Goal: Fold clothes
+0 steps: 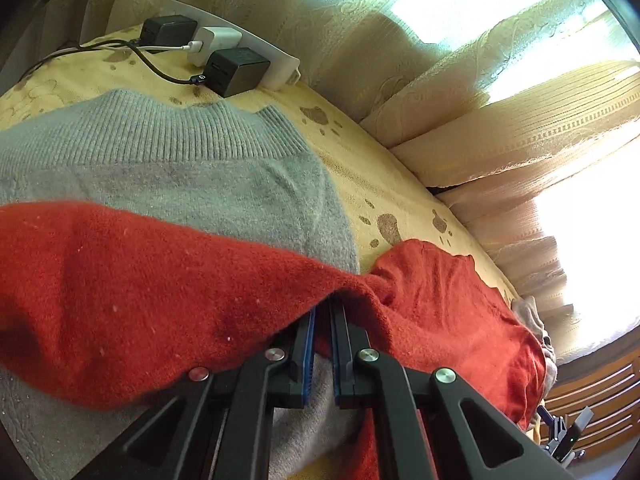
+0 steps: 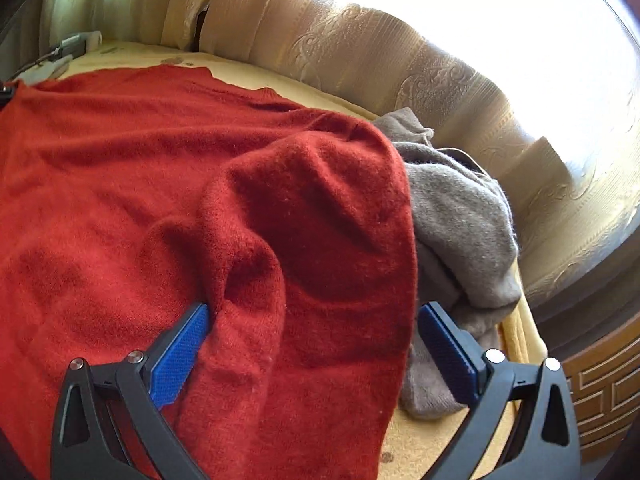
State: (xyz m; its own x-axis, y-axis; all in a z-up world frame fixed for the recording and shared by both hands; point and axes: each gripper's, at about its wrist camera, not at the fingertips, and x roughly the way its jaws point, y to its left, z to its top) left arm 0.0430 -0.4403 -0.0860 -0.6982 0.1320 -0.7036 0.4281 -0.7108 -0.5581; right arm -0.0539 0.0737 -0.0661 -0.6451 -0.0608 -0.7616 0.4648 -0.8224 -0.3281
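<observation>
Knit sweater [image 1: 172, 168]: flat on the table [image 1: 372, 184], collar toward 12 o'clock in the left wrist view.
Fleece garment [image 1: 160, 288]: draped over the sweater's near half, spreading toward 4 o'clock.
Power strip [image 1: 256, 52]: at 11 o'clock behind the collar, on the table's far edge, chargers plugged in.
Curtain [image 1: 480, 120]: behind the table, from 12 to 3 o'clock.
Crumpled garment [image 2: 460, 216]: at 3 o'clock of the fleece in the right wrist view, touching it.
</observation>
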